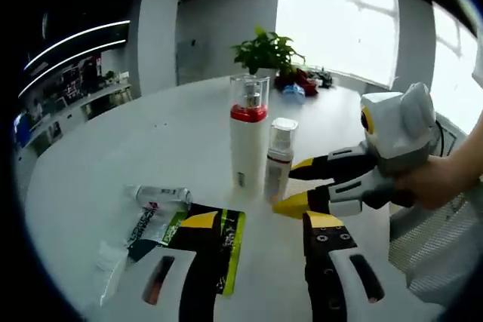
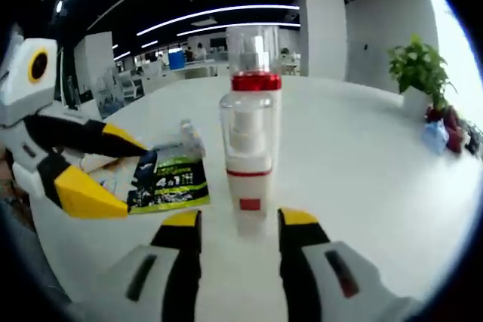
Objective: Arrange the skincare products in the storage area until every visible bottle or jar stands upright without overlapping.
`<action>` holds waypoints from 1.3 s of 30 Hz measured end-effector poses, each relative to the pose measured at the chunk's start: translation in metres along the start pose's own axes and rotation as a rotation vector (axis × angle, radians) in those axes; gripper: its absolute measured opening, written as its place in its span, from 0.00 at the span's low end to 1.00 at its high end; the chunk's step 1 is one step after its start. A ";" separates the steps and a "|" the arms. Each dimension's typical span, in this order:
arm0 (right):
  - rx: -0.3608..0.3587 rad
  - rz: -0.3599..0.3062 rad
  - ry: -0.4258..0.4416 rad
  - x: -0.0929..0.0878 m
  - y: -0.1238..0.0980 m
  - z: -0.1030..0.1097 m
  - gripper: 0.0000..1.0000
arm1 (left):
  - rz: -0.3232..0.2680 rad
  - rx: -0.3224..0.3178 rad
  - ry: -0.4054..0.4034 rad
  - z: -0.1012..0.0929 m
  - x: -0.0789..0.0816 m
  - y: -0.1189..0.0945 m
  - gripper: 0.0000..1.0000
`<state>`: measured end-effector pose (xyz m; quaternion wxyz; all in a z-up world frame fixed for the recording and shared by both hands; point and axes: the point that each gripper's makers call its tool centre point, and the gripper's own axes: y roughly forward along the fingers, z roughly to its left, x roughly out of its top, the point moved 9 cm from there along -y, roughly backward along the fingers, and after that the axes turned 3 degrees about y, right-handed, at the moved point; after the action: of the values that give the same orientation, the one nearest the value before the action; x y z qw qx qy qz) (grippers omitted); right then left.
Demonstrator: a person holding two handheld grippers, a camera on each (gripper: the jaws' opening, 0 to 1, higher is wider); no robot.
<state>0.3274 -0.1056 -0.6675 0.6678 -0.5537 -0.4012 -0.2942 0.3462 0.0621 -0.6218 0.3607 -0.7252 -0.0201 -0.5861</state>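
Left gripper (image 1: 260, 224): jaws apart, holding nothing, over the black-and-green sachet (image 1: 207, 250) lying flat on the white surface (image 1: 113, 156). Just beyond it, a small clear bottle (image 1: 161, 197) on its side. Right gripper (image 2: 240, 222): jaws apart, tips just short of the small spray bottle (image 2: 247, 164), upright. Close behind stands the tall red-collared bottle (image 1: 248, 137), upright. Far edge: potted plant (image 1: 266, 52).

Two upright bottles (image 1: 260, 148) stand close together mid-tabletop (image 1: 113, 156); a flat sachet (image 1: 215, 243) lies left; open white surface surrounds them
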 end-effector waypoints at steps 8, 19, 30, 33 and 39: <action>0.122 0.030 -0.075 0.002 -0.013 0.014 0.58 | 0.018 0.027 -0.032 -0.004 -0.008 -0.018 0.51; 0.245 0.030 -0.114 0.010 -0.041 0.026 0.79 | 0.038 0.068 -0.080 -0.006 -0.023 -0.047 0.65; 0.302 0.012 -0.073 0.012 -0.070 0.023 0.95 | 0.057 0.104 -0.128 -0.015 -0.041 -0.083 0.73; 0.334 0.008 -0.055 0.013 -0.078 0.024 0.97 | 0.063 0.114 -0.138 -0.016 -0.045 -0.093 0.75; 0.384 0.008 -0.036 0.017 -0.090 0.027 1.00 | 0.058 0.134 -0.175 -0.021 -0.051 -0.118 0.79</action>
<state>0.2547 -0.0977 -0.6055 0.7552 -0.4228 -0.4595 -0.1995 0.2590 0.1581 -0.6060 0.4222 -0.7481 -0.0697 -0.5072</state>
